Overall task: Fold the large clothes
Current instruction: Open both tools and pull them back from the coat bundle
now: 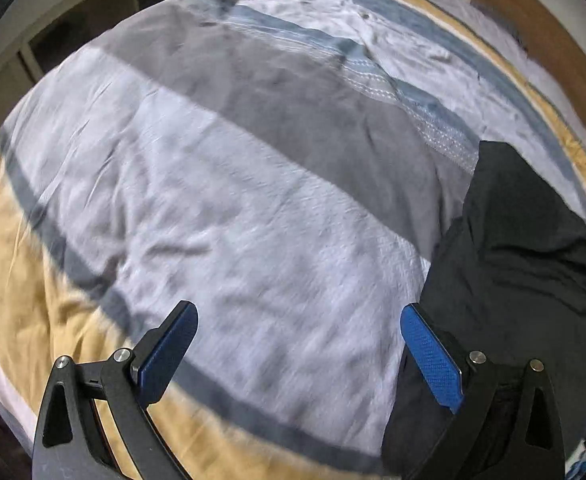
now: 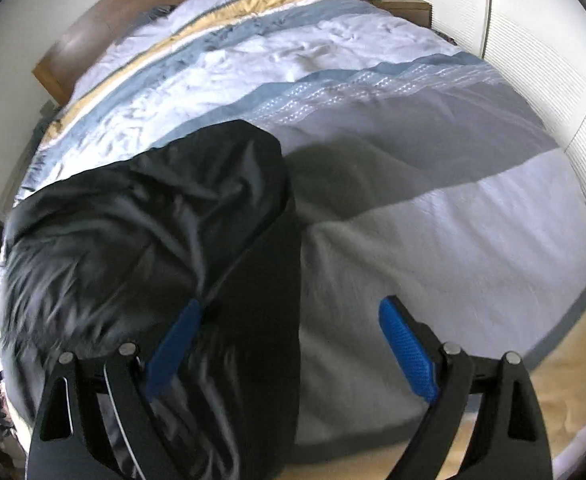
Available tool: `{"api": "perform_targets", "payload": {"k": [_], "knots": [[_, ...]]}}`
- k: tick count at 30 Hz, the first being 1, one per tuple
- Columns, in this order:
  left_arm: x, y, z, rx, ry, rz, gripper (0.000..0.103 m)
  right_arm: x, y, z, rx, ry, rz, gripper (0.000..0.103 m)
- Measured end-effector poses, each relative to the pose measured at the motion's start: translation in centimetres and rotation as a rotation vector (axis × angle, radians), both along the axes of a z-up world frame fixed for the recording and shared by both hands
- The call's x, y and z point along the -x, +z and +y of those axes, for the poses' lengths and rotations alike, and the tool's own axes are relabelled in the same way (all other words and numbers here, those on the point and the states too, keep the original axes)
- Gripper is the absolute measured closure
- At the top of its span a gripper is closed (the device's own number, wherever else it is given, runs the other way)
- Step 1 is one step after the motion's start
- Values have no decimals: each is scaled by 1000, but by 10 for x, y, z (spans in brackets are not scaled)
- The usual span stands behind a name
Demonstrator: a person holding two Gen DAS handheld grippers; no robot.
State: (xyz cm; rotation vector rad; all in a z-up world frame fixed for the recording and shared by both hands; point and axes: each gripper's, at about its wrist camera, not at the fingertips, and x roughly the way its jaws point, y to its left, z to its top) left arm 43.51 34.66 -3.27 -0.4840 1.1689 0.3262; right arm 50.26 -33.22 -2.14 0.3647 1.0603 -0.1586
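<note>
My left gripper (image 1: 299,344) has its two blue pads spread wide with nothing between them, hanging over the pale band of the bedspread (image 1: 221,208); its right-hand finger (image 1: 433,356) sits right at the edge of the one black garment (image 1: 525,264), though I cannot tell whether it touches the cloth. My right gripper (image 2: 289,340) is likewise spread wide, and here the black garment (image 2: 141,220) lies under and between its two pads; the blur keeps me from saying whether the left pad (image 2: 173,348) brushes the fabric, but neither pad presses on it. That single garment lies crumpled on the bed, toward the near edge, between my two grippers. Beyond it the one striped bedspread (image 2: 433,208) runs in white, grey, blue and yellow bands up to one wooden headboard (image 2: 77,52), with one small bedside table (image 2: 405,6) at the far corner.
</note>
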Motion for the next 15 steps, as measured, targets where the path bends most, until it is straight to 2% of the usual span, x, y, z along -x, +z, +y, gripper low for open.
{"api": "perform_targets", "payload": {"k": [2, 6, 11, 15], "knots": [[19, 4, 6, 27, 4, -18, 3, 14, 7, 3, -5, 13, -12, 12], [42, 17, 6, 30, 3, -62, 3, 44, 20, 6, -41, 21, -40, 12], [73, 33, -13, -31, -4, -155, 3, 72, 24, 8, -39, 15, -50, 12], [94, 31, -29, -71, 7, -224, 3, 87, 20, 12, -41, 19, -52, 12]]}}
